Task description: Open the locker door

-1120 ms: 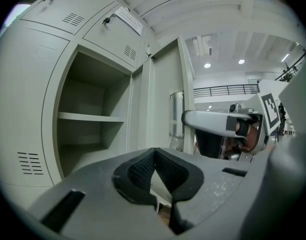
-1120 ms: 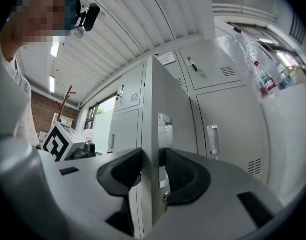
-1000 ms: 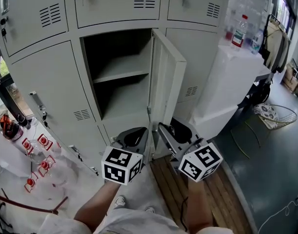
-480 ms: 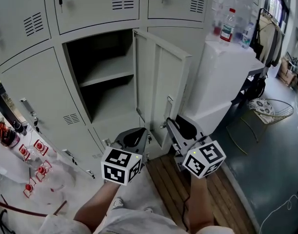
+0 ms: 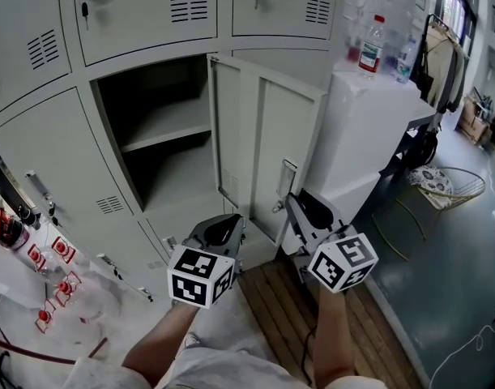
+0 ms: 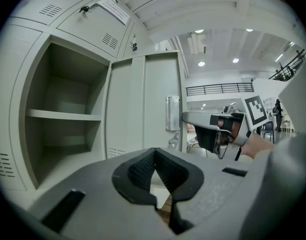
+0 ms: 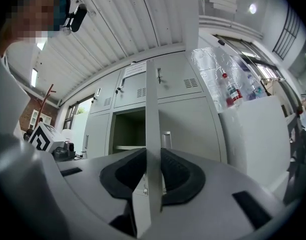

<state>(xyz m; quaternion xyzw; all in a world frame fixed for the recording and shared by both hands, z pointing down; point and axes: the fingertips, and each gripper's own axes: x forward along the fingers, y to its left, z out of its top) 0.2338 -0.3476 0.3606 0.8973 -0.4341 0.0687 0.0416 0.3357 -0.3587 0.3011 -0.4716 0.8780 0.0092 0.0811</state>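
Left hand-held gripper [image 6: 154, 153]: clenched, nothing held; ribbed black pads.
Locker [image 5: 162, 87]: grey painted metal, one flat shelf [image 5: 168, 128] inside.
Locker door [image 5: 263, 136]: swung wider than a second ago; flat, panelled sheet metal.
Right hand-held gripper [image 7: 153, 173]: jaws being closed on the door's thin edge.

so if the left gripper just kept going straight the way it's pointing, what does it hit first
Probably the inner face of the open door, dead ahead of the left gripper with its shut, empty jaws. The open compartment lies further left. Depth is hard to judge.
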